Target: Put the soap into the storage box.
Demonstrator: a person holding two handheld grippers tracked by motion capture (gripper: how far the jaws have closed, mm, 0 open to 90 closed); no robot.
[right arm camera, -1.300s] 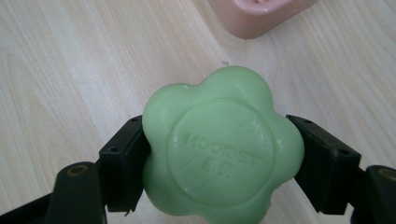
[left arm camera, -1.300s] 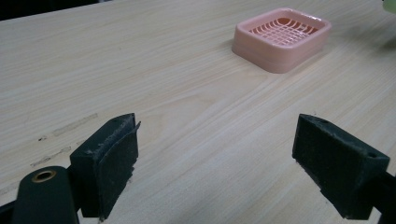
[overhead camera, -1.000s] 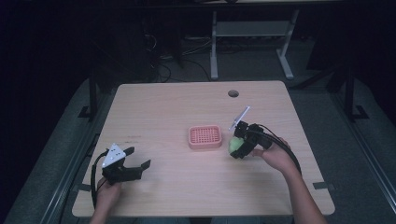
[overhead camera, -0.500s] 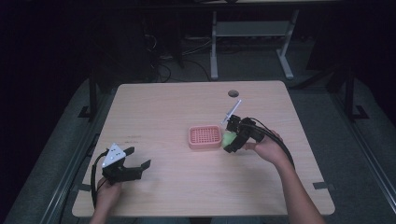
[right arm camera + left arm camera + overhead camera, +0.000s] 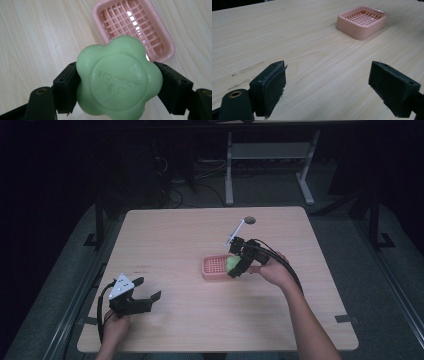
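While the green flower-shaped soap [image 5: 117, 77] is clamped between the fingers [image 5: 66, 87] of my right gripper [image 5: 239, 260], it hangs above the surface at the near right edge of the pink slatted soap dish [image 5: 136, 27], not yet over the middle of its grid. Both pads press against opposite lobes of the soap, and the embossed round face points toward the right gripper view's camera. In that view the dish lies just beyond and partly behind the soap, and its grid is empty. In the high view the soap [image 5: 232, 264] overlaps the right end of the dish [image 5: 215, 267], which sits near the middle of the wooden surface [image 5: 175, 235]. I judge the pick-up complete and the transfer nearly complete; what remains is to carry the soap over the centre of the grid, lower it until it rests on the slats, and spread the fingers to let go. My left gripper [image 5: 142, 297] rests low at the near left corner of the surface, well apart from the dish, with its fingers [image 5: 269, 85] spread wide and nothing between them; the left gripper view shows the dish [image 5: 362, 22] far ahead across bare wood. The left gripper appears to have no part in the placement.
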